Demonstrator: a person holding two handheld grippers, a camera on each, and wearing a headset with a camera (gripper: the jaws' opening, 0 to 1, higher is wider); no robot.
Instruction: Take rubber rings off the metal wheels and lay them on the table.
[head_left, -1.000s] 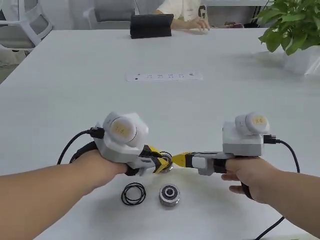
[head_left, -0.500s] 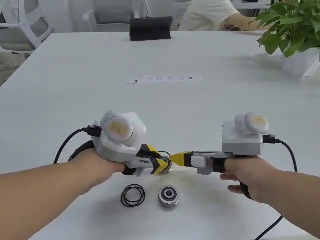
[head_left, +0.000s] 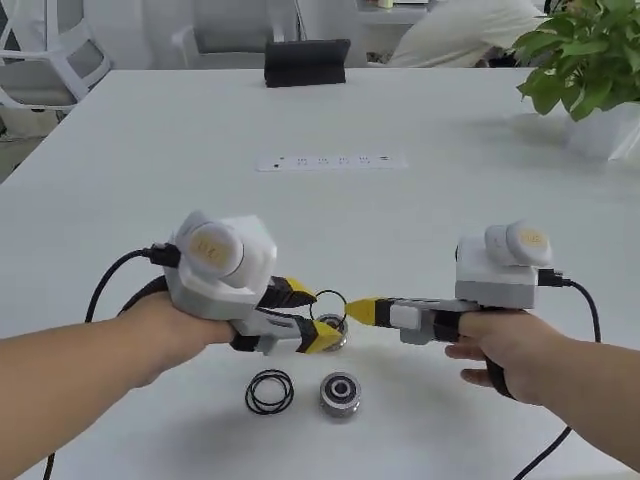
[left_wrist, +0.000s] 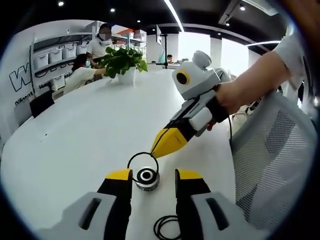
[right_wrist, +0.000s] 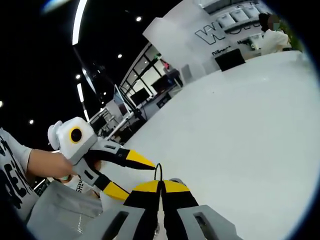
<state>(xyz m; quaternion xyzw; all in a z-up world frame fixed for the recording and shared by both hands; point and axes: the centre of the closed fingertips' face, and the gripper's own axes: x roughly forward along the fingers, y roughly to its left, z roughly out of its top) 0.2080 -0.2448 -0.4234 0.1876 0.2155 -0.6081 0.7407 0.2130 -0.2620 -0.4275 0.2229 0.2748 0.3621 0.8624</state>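
Note:
My left gripper (head_left: 312, 317) stands open, its yellow tips on either side of a small metal wheel (left_wrist: 147, 177) that rests on the white table (head_left: 330, 210). My right gripper (head_left: 352, 311) is shut on a thin black rubber ring (left_wrist: 142, 159), which loops up from the wheel's top; I cannot tell whether the ring is free of the wheel. In the right gripper view the ring (right_wrist: 158, 172) sticks up from the shut jaws (right_wrist: 160, 184). A second metal wheel (head_left: 341, 391) sits nearer me, beside black rubber rings (head_left: 269, 391) lying flat.
A white power strip (head_left: 332, 161) lies mid-table. Further back stand a black tablet (head_left: 306, 61) and, at the far right, a potted plant (head_left: 580, 60). A person sits at the far end. Cables trail from both grippers.
My left gripper has gone from shut on the wheel to open and drawn slightly left. The right gripper still pinches the ring. The head camera has tilted a little.

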